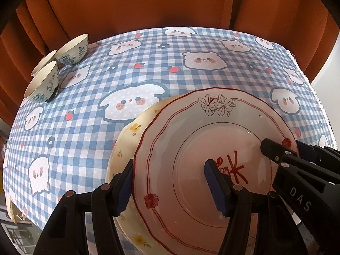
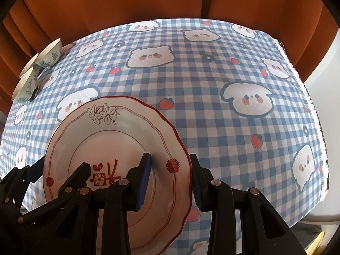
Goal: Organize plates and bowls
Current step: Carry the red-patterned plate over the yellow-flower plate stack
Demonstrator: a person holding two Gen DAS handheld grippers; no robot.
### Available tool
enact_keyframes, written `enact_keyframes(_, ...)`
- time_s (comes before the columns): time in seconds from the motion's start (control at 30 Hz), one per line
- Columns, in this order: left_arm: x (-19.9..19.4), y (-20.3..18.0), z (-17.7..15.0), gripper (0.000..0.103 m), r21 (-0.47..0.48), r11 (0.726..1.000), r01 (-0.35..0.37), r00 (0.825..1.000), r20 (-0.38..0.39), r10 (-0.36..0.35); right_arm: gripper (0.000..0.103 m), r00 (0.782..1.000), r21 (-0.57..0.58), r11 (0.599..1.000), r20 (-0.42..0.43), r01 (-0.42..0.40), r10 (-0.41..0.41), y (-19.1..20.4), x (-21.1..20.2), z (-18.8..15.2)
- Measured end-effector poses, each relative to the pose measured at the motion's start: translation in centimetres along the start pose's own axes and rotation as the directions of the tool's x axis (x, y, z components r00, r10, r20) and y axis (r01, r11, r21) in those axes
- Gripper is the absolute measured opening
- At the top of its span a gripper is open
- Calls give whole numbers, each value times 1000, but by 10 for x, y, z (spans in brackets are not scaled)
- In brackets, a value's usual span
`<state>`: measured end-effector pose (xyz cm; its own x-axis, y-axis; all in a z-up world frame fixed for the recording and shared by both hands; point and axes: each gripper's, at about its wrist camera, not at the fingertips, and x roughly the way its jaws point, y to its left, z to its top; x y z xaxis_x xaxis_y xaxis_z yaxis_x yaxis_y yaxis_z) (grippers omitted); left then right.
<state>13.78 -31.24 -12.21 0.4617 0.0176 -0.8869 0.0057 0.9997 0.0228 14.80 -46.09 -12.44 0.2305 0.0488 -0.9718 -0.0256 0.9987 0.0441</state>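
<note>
Closest to me, my left gripper (image 1: 172,182) straddles the left rim of the pink plate (image 1: 208,127), one blue pad outside the scalloped edge and one over the plate's well. The outer pad looks to be against the rim, but whether the inner one presses on the surface I cannot tell. My right gripper (image 2: 171,180) straddles the opposite rim the same way, at a narrower gap; its inner pad lies on the plate's face and the outer one stands just beside the edge, so a real clamp is again hard to confirm.

The pink plate sits over a cream plate (image 1: 127,140) with small yellow flowers. Only a crescent of that lower plate shows at the left in the left wrist view, and I cannot make it out in the right wrist view. The near edges of both plates are cut off by the gripper bodies.

Under them the blue checked tablecloth (image 2: 212,97) with cartoon animals covers the tabletop.

Far left, well apart from the plates, stand the bowls (image 1: 43,82): two clearly seen, a third mostly hidden behind them, all stretched by the lens. Behind hangs an orange curtain (image 1: 136,6).
</note>
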Motion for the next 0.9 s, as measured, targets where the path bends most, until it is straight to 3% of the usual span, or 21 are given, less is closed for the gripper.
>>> enact_keyframes(0.3, 0, -2, 0, 65, -15, 1000, -8, 1000, 0, 8, 39, 1000, -11, 1000, 2, -26, 26, -6, -6, -6)
enact_keyframes(0.43, 0, 0, 0, 66, -17, 1000, -16, 1000, 1, 16, 26, 999, -7, 999, 21, -51, 51, -13, -15, -7)
enact_keyframes(0.77, -3, 2, -2, 65, -37, 998, -52, 999, -14, 52, 26, 999, -45, 998, 9, -44, 44, -3, -13, -6)
enact_keyframes(0.9, -1, 4, -2, 65, -32, 994, -104, 994, -25, 104, 26, 998, -63, 996, -3, -56, 56, 2, -9, -4)
